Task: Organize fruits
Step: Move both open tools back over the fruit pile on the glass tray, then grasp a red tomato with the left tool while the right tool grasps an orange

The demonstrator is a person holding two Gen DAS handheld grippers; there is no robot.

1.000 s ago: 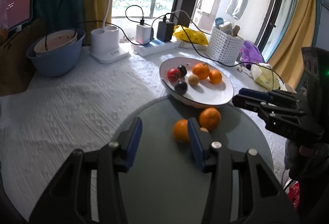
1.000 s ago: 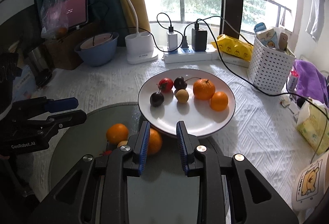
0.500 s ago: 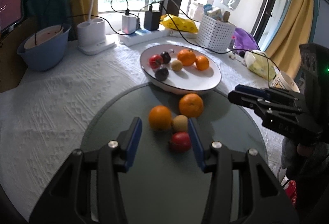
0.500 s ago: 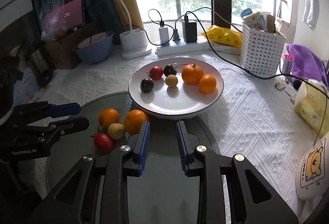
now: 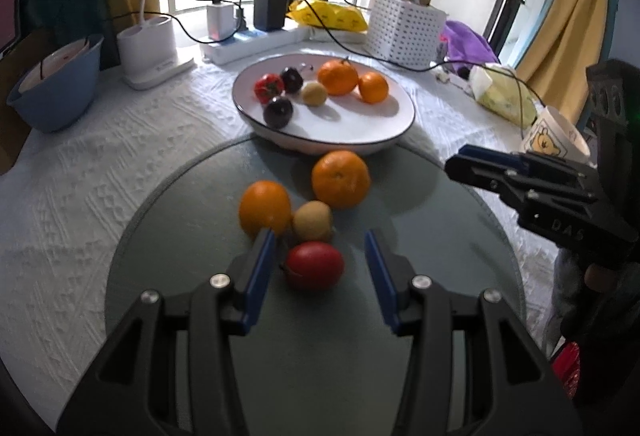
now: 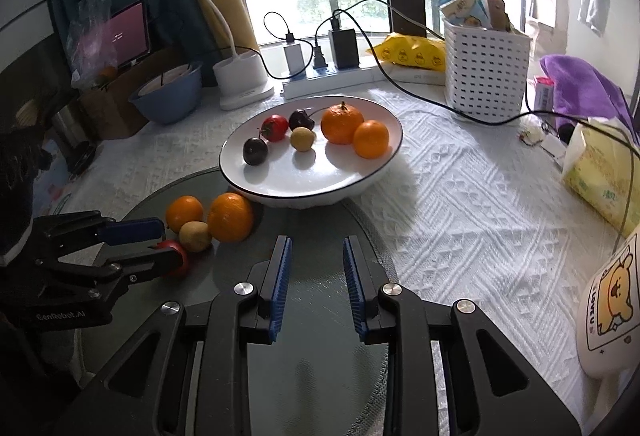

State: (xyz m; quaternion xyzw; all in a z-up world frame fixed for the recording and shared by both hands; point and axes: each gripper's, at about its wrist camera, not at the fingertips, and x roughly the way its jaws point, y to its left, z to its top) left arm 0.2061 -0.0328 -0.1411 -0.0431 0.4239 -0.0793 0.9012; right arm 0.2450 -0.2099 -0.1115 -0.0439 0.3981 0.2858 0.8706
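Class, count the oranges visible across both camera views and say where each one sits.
4. Two lie in the white plate: a larger orange and a smaller orange touching it. Two rest on the glass disc: left orange and right orange. None appears hidden.

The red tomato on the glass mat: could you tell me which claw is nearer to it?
Left. The left claw is open around the red tomato; the right claw hovers open over bare mat, off to its right.

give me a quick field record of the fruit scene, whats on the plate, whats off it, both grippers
plate: white, holds six fruits, two oranges among them
glass turntable: two oranges, a kiwi-like fruit, a red tomato
left gripper: open, fingers either side of the red tomato
right gripper: open, empty, over the turntable
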